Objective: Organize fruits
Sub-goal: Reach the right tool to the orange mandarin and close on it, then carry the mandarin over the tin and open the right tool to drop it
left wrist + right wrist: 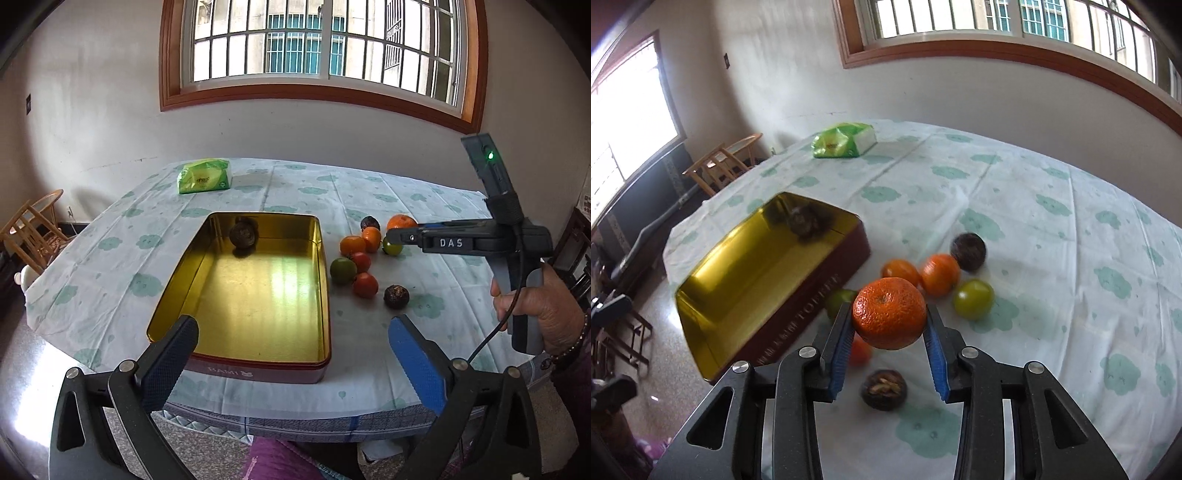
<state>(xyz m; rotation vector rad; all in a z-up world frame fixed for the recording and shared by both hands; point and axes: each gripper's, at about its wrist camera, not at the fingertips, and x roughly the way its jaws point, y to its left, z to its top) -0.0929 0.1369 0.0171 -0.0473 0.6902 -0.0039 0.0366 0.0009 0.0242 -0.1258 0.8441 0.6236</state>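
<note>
My right gripper [889, 325] is shut on an orange mandarin [889, 313] and holds it above the fruit pile; it also shows in the left wrist view [400, 232] with the mandarin [400, 222]. A gold-lined tin box [255, 291] with red sides holds one dark brown fruit [243, 233] at its far end. Right of the box lie several loose fruits: orange ones [351, 245], red ones [365, 285], green ones [342, 270] and dark brown ones [396, 296]. My left gripper [291, 354] is open and empty above the box's near edge.
A green tissue pack [204, 176] lies at the table's far left. The table has a pale cloth [369, 192] with green patterns. A wooden chair [35, 229] stands left of the table. A wall and window are behind.
</note>
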